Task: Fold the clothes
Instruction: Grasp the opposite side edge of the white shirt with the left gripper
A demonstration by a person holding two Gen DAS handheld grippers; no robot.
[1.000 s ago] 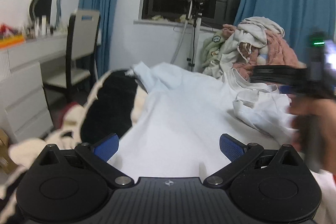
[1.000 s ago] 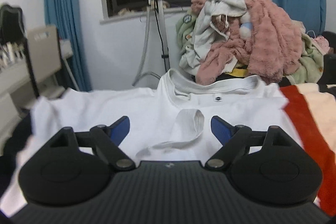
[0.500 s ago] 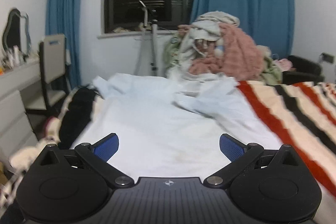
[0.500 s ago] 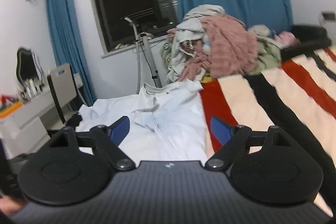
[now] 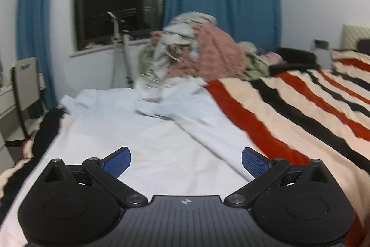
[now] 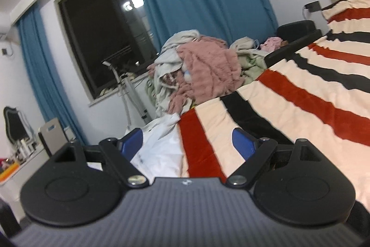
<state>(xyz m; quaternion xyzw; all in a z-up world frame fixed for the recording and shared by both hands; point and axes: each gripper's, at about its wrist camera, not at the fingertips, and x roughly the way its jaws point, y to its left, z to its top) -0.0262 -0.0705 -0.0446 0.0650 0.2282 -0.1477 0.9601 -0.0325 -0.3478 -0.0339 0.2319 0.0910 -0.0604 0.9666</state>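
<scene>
The striped blanket [image 5: 300, 108] covers the bed, with the white shirt [image 5: 138, 131] spread flat along its left side and a heap of clothes [image 5: 198, 52] piled beyond. The left gripper [image 5: 186, 161] hovers low over the shirt, jaws wide apart and empty. The right gripper [image 6: 187, 141], tilted, hangs over the shirt's edge, also spread and holding nothing.

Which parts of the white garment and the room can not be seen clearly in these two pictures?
- White garment: left wrist view, near hem hidden behind the left gripper; far end blurred.
- White garment, right wrist view: mostly hidden behind the right gripper.
- Clothes pile: single items indistinct.
- Desk items: too small.
</scene>
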